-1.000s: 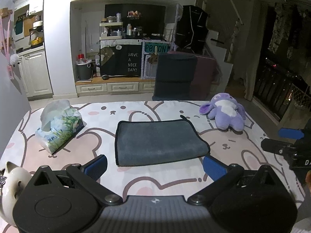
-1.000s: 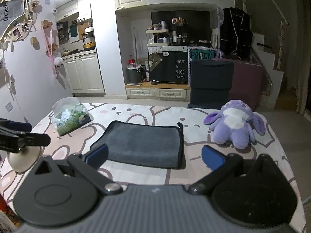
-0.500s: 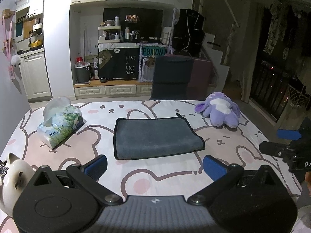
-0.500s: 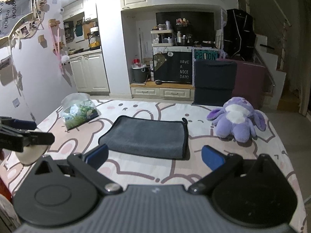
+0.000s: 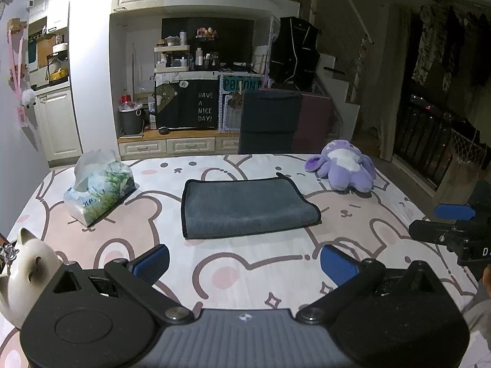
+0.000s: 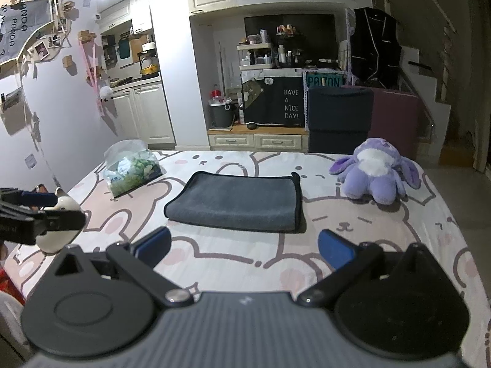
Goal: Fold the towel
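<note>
1. Two grippers, left gripper (image 5: 244, 259) and right gripper (image 6: 244, 245), both wide open and empty above the table (image 5: 353, 224).
2. Grey towel (image 5: 245, 205) lies mid-table, looks folded already, so probably just tidy it.
3. Pinch corners only, both layers.

Two fisheye views, each mounted behind a gripper's own two blue-padded fingers and looking forward along them, low over the rabbit-print table cover (image 5: 245, 263); left wrist view set at the near left edge, facing the far kitchen alcove, with the right gripper (image 5: 442, 225) caught at its right border; right wrist view set further right, angled slightly leftward, with the left gripper (image 6: 58, 208) at its left border; shared by both: the folded grey towel (image 5: 245, 207) (image 6: 236, 201) at mid-distance, purple plush toy (image 5: 345, 168) (image 6: 376, 171), tissue pack (image 5: 98, 187) (image 6: 132, 171).
</note>
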`<state>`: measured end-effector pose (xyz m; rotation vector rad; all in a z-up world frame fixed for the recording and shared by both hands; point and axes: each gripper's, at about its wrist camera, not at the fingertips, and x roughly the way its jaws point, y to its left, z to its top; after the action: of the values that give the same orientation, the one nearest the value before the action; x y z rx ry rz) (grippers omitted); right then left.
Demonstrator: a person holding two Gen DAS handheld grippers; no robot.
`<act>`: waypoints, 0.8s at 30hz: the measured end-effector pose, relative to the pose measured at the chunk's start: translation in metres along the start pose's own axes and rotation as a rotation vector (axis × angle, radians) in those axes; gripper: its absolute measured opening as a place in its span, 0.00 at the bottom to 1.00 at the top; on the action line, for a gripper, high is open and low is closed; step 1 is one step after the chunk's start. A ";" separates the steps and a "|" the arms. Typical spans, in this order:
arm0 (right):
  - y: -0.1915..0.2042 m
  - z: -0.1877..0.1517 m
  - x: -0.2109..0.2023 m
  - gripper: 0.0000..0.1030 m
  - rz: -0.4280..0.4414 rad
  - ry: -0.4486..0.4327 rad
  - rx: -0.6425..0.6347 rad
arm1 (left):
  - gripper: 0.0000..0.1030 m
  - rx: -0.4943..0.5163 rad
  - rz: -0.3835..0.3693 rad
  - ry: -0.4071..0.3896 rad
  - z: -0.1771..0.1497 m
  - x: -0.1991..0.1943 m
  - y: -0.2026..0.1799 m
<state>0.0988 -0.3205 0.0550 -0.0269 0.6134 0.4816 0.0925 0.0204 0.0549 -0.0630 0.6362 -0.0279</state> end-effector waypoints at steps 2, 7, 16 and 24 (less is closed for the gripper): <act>0.003 -0.003 -0.002 1.00 -0.002 -0.001 -0.006 | 1.00 0.002 0.004 0.002 -0.004 -0.001 -0.001; 0.008 -0.016 -0.004 1.00 -0.004 0.008 -0.028 | 1.00 -0.001 -0.003 -0.001 -0.017 -0.006 -0.002; 0.014 -0.029 -0.012 1.00 -0.012 0.005 -0.044 | 1.00 -0.008 -0.007 0.009 -0.037 -0.012 -0.003; 0.014 -0.044 -0.019 1.00 -0.017 0.034 -0.037 | 1.00 0.000 -0.024 0.043 -0.060 -0.015 -0.005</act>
<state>0.0552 -0.3233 0.0314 -0.0754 0.6371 0.4764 0.0449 0.0129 0.0161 -0.0697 0.6781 -0.0527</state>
